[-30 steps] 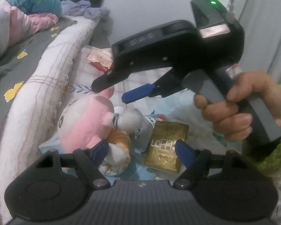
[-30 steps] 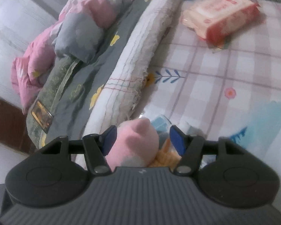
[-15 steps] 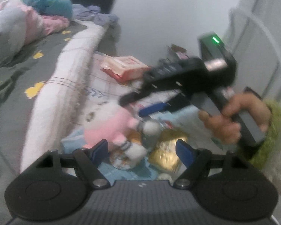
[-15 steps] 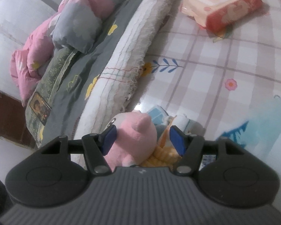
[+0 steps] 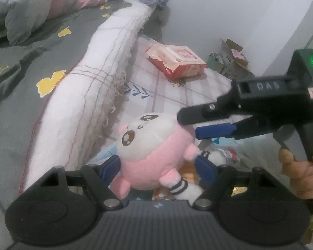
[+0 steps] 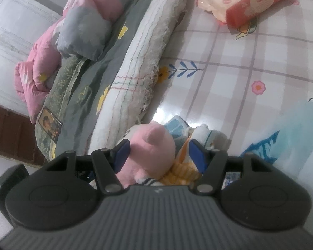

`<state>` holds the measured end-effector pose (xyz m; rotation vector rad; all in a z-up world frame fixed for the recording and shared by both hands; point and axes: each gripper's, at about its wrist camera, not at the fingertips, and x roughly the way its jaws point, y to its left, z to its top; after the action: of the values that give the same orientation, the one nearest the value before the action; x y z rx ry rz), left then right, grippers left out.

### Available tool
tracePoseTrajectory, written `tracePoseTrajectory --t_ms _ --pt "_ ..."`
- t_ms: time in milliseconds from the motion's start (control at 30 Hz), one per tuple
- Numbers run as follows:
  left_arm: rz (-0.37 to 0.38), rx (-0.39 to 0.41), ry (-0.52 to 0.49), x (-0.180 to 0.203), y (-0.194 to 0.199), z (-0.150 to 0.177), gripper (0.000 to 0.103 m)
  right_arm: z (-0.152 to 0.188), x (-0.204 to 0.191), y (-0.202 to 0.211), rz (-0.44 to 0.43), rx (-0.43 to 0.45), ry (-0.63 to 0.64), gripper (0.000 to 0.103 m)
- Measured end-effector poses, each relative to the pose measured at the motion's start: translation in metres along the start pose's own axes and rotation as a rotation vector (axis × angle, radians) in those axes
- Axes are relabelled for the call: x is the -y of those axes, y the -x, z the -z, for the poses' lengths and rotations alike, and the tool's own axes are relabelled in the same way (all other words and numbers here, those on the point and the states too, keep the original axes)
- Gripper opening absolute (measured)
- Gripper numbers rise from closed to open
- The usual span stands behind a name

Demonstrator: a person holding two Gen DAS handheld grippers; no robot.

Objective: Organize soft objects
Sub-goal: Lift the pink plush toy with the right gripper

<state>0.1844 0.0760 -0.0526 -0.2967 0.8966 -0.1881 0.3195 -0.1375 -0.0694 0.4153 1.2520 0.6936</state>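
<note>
A round pink plush (image 5: 152,145) with a white face lies on a heap of packets beside the bed. It sits between the blue pads of my left gripper (image 5: 158,164), whose jaws stand wide; the right pad is clear of the pink body. My right gripper (image 5: 187,125), held by a hand (image 5: 298,170), comes in from the right with its tips at the back of the plush's head. In the right wrist view the pink plush (image 6: 152,145) and an orange-and-white plush (image 6: 181,166) show between the parted pads of the right gripper (image 6: 158,154).
The bed's white mattress edge (image 5: 83,95) and grey sheet run along the left, with a pink and grey quilt (image 6: 83,20) on top. A red-and-white wipes pack (image 5: 177,62) lies on the checked floor mat (image 5: 177,95). Cardboard boxes (image 5: 229,60) stand by the wall.
The left gripper has swung over and closer, and the pink plush, earlier ahead of its left pad, now sits between its pads, face showing. The right gripper stayed at the plush.
</note>
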Motion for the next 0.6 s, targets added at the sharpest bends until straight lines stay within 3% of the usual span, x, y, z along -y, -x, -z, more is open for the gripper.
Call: tracePoseTrajectory --t_ms 367,600 --pt "-0.041 -0.091 0.03 -0.004 -0.019 -0.003 0.081 -0.011 0.002 -0.026 -0.055 -0.042 -0.049 0.069" --pt "-0.036 -0.05 0.03 0.003 -0.009 -0.005 0.072 -0.008 -0.006 -0.026 -0.053 -0.05 -0.045 0.065"
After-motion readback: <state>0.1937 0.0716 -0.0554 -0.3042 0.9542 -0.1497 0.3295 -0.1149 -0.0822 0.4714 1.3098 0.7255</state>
